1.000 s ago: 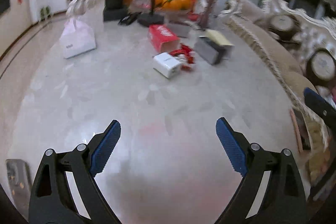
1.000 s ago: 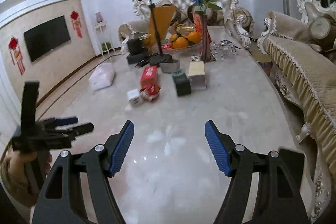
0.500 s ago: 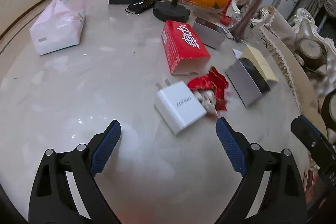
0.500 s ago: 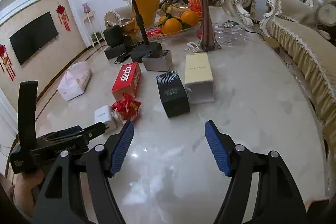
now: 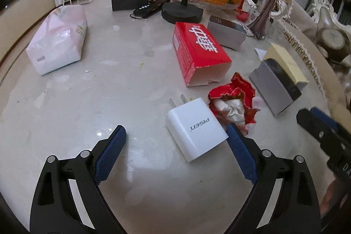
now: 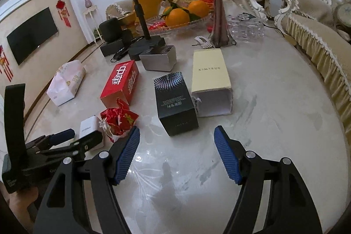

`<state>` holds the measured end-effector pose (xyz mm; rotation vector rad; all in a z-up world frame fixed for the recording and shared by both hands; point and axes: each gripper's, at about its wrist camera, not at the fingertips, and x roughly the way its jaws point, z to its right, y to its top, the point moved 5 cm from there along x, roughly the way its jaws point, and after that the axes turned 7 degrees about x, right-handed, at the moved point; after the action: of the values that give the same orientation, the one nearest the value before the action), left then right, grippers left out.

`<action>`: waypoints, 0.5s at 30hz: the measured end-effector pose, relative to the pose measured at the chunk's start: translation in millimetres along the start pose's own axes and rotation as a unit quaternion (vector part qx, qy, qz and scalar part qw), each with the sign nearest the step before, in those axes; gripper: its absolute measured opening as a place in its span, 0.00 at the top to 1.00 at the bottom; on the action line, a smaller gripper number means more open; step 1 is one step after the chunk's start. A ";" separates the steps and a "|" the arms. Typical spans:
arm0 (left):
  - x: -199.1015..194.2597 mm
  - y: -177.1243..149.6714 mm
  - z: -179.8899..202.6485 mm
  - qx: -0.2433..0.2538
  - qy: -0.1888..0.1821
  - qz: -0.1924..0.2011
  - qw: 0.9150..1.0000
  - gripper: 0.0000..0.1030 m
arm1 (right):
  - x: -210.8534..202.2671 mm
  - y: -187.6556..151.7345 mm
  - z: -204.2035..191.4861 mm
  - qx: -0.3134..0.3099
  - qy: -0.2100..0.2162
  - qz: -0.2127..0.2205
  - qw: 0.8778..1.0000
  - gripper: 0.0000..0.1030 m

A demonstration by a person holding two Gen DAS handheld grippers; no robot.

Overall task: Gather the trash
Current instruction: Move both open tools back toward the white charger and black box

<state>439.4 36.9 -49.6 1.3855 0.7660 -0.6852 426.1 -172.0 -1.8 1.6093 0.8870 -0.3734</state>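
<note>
A crumpled red wrapper with white paper in it (image 5: 233, 102) lies on the marble table, also in the right wrist view (image 6: 118, 117). A white charger plug (image 5: 195, 126) lies touching it, just ahead of my open left gripper (image 5: 175, 142). An empty red carton (image 5: 198, 52) lies behind it. A black box (image 6: 174, 102) and an open cream box (image 6: 210, 80) lie just ahead of my open right gripper (image 6: 176, 142). Both grippers are empty. The left gripper also shows in the right wrist view (image 6: 65, 137).
A tissue pack (image 5: 58, 38) lies at the left. A grey box (image 6: 159, 58), a black stand base (image 5: 182, 12), a fruit dish with oranges (image 6: 177, 16), a vase (image 6: 219, 10) and glasses (image 6: 245, 27) stand at the back. A sofa (image 6: 318, 41) runs along the right.
Both grippers have moved forward over the table toward the clutter. The charger and wrapper are now close in front of the left gripper, the black box close to the right. Both stay open.
</note>
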 end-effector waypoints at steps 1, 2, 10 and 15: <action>0.3 -0.5 -0.8 0.003 0.005 -0.001 1.000 0.13 | 0.7 -0.1 -0.9 -0.003 0.000 0.001 1.000 0.35; 1.1 -1.1 -3.3 0.006 0.020 -0.004 1.000 0.13 | 0.8 0.2 -1.1 -0.007 -0.002 0.003 1.000 0.35; 1.4 -1.5 -7.7 -0.007 0.033 -0.005 0.999 0.13 | 8.4 3.8 0.3 -0.017 -0.004 0.006 1.000 0.36; 0.7 -2.1 -10.3 0.003 0.018 0.000 1.000 0.13 | 10.5 8.5 0.8 -0.027 0.000 0.008 1.000 0.37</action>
<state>437.4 47.1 -51.7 1.4055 0.7928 -0.6653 439.4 -169.2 -3.2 1.5669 0.8765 -0.3358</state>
